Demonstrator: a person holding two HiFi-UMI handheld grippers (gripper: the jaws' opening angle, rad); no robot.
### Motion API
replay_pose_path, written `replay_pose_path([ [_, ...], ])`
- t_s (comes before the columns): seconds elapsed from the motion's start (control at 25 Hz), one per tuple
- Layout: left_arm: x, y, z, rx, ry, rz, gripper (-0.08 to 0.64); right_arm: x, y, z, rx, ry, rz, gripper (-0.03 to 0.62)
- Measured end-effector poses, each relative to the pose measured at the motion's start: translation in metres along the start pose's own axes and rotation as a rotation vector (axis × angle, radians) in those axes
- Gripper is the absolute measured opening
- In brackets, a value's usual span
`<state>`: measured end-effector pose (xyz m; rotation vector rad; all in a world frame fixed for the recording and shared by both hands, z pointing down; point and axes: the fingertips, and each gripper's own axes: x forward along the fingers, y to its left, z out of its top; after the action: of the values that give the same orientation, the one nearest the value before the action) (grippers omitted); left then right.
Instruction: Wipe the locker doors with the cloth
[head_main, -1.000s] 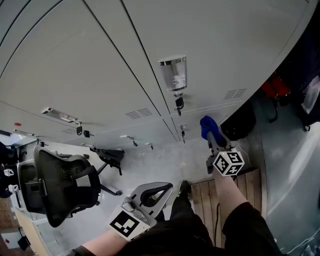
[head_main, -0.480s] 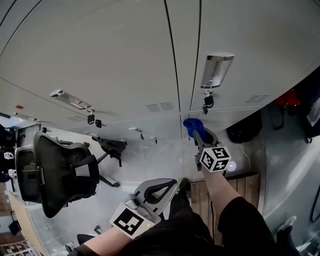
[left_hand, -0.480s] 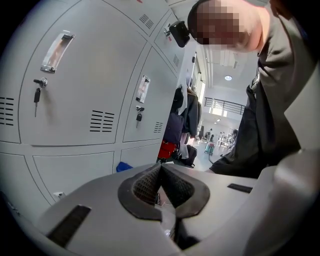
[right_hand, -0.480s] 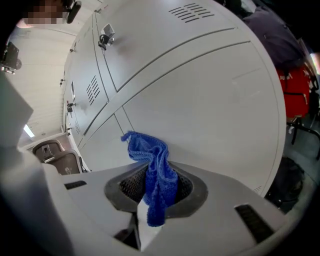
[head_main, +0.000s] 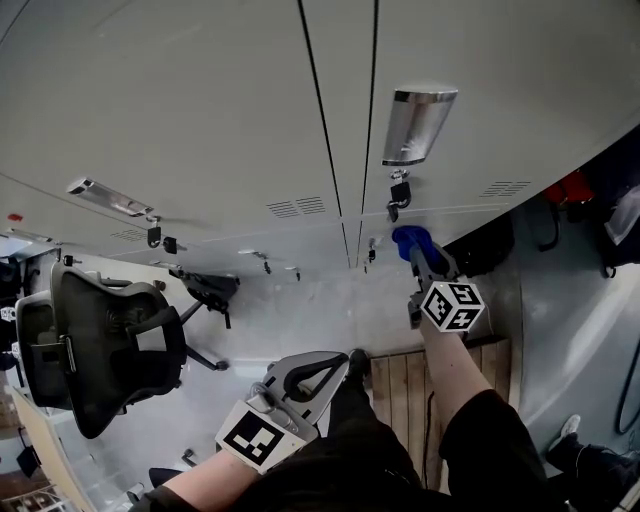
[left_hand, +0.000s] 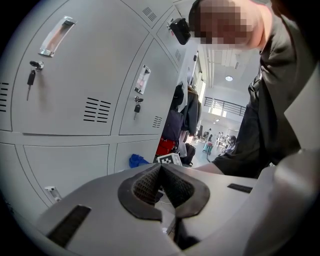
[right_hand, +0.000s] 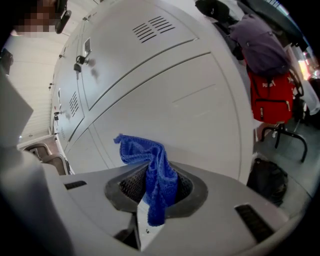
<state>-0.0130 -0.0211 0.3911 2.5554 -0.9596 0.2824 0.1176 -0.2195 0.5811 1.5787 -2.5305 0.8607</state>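
Grey locker doors (head_main: 220, 110) fill the top of the head view. My right gripper (head_main: 420, 258) is shut on a blue cloth (head_main: 410, 240), which it holds against the lower locker door (right_hand: 165, 100), just below a lock with a key (head_main: 398, 195). In the right gripper view the cloth (right_hand: 150, 170) is bunched between the jaws and sticks out above them. My left gripper (head_main: 335, 366) hangs low by the person's leg, shut with nothing in it (left_hand: 160, 171). The left gripper view also shows the cloth (left_hand: 136, 160) far off.
A black office chair (head_main: 110, 345) stands to the left. A wooden board (head_main: 400, 390) lies on the floor under the right arm. A black bag (head_main: 490, 245) and a red bag (right_hand: 272, 97) sit at the lockers' right end. A metal handle (head_main: 415, 125) juts from the door.
My right gripper carried the cloth left along the lower door, under the key, then back a little to the right. The left gripper stayed low and shut.
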Motion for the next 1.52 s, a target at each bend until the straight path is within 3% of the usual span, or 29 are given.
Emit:
replay_pose_path([
  [0.32, 0.015, -0.006, -0.003, 0.015, 0.040, -0.027, 0.008, -0.031, -0.087, 0.028, 0.005, -0.038, -0.132, 0.078],
  [0.64, 0.023, -0.013, -0.008, 0.024, 0.074, -0.057, 0.008, -0.046, -0.126, 0.035, 0.060, -0.095, -0.212, 0.078],
  [0.84, 0.021, -0.018, -0.012, 0.023, 0.085, -0.072, 0.008, -0.039, -0.095, 0.002, 0.104, -0.065, -0.178, 0.077],
  [1.28, -0.002, 0.005, -0.017, -0.003, 0.089, -0.002, 0.008, 0.032, 0.048, -0.079, 0.077, 0.104, 0.094, 0.077],
  [1.52, -0.017, 0.017, -0.021, -0.015, 0.095, 0.049, 0.008, 0.055, 0.050, -0.090, 0.066, 0.136, 0.103, 0.078],
])
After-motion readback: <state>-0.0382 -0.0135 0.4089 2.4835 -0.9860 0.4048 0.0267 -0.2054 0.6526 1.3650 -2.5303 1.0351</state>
